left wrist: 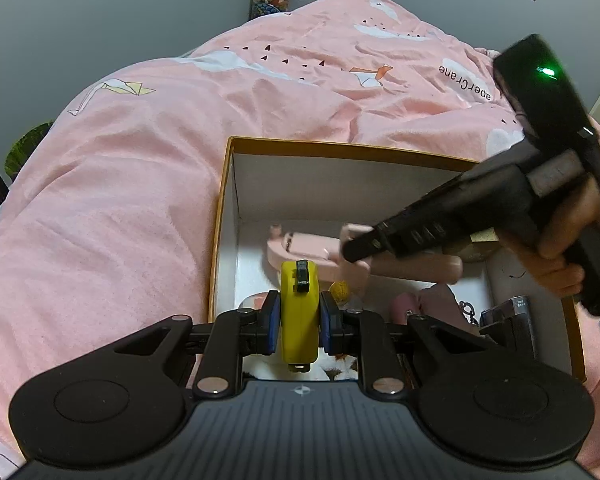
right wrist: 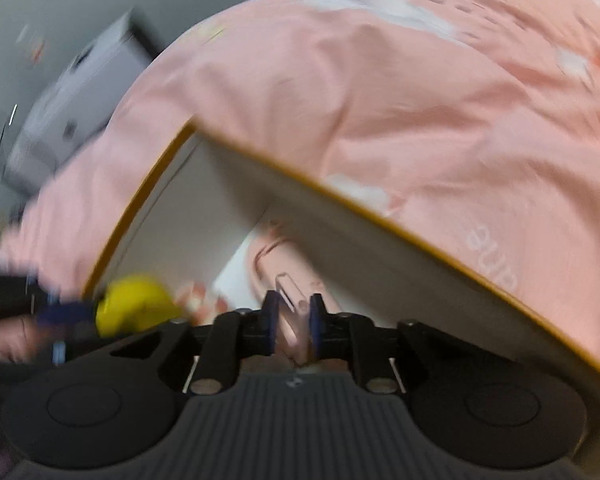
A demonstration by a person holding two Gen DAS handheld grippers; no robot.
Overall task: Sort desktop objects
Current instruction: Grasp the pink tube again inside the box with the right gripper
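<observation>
While left gripper (left wrist: 299,322) pinches yellow tape measure (left wrist: 299,312) over box (left wrist: 340,148) | right gripper (right wrist: 293,330) clamps pink item (right wrist: 296,326).

One box (left wrist: 224,216); one yellow tape measure (left wrist: 299,316); two hand-held grippers (left wrist: 299,322) (right wrist: 293,330).

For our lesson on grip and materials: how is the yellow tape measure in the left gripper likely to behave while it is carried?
The tape measure looks like a hard, smooth plastic case, so it probably stays stiff but could slip. The left gripper pinches its narrow sides, so it might swivel. It seems fairly dense for its size and, if released, would likely drop into the box.
</observation>
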